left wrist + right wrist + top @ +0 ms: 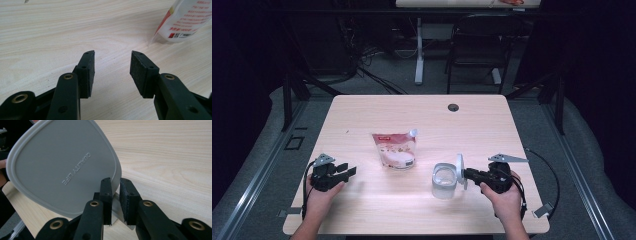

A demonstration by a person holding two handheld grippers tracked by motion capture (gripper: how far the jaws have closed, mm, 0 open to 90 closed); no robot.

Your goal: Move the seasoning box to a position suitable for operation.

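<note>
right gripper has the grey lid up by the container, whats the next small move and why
Probably carry the lid aside and lay it flat on bare table. The right gripper pinches its edge, holding it on end just right of the clear container, which stands open. The pouch waits behind it, and the left gripper is open and idle.

High view looks down on table [362, 110]; tool views skim it closely.

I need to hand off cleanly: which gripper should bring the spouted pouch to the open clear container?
Left. The left gripper is open, empty and nearest the white spouted pouch. The right gripper holds the grey rounded plastic lid beside the clear plastic container.
</note>
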